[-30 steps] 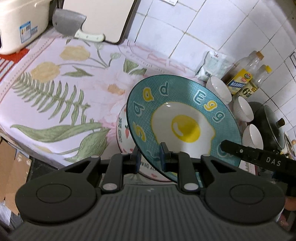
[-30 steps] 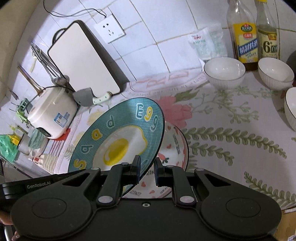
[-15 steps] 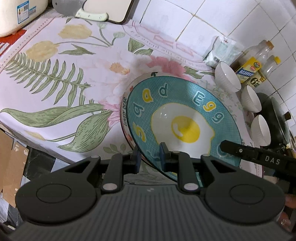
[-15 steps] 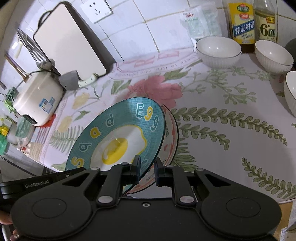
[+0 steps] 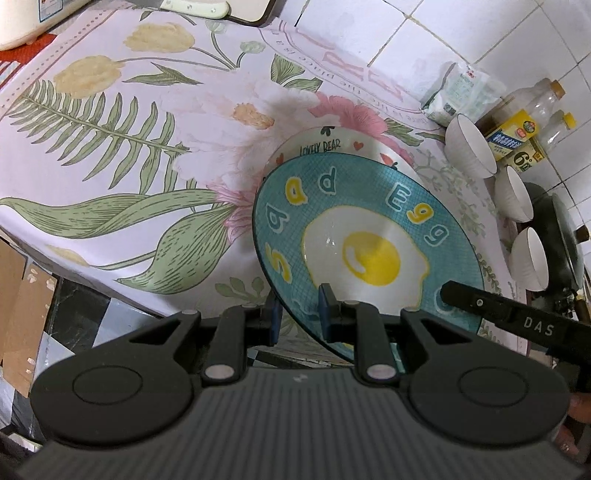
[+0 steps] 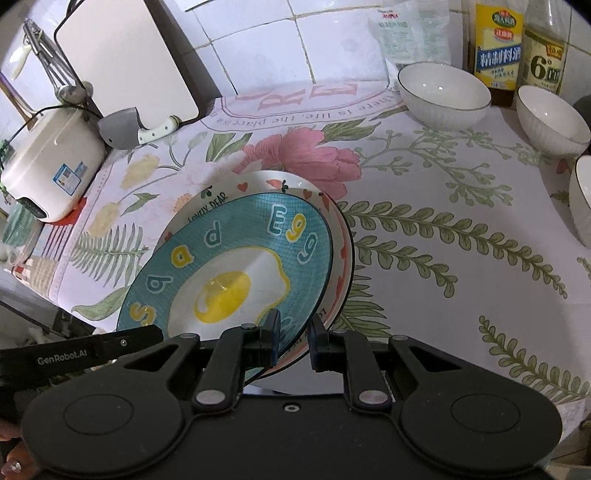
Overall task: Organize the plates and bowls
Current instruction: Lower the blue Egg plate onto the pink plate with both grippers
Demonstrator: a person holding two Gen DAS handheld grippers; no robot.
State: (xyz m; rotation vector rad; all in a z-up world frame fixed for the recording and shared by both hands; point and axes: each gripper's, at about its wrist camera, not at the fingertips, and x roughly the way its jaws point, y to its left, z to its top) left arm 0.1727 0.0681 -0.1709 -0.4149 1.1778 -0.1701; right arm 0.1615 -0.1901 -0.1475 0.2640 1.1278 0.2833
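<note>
A teal plate with a fried-egg picture [image 5: 369,254] [image 6: 229,273] is held by both grippers. My left gripper [image 5: 297,314] is shut on its near rim. My right gripper [image 6: 293,334] is shut on the opposite rim. The plate hangs low, just over a white "Lovely Bear" plate [image 5: 321,142] [image 6: 266,184] that lies on the floral cloth. I cannot tell whether the two plates touch. Three white bowls [image 5: 469,151] [image 6: 443,94] stand at the back right of the counter.
Oil and vinegar bottles [image 6: 495,44] and a packet [image 6: 410,33] stand by the tiled wall. A rice cooker [image 6: 48,162], a cleaver [image 6: 129,127] and a cutting board [image 6: 125,62] are at the left. A dark pan [image 5: 557,236] lies beyond the bowls. The counter edge [image 5: 96,288] is near.
Both grippers have lowered the egg plate and tipped it flatter. It now sits close over the Lovely Bear plate, whose far rim shows behind it.
</note>
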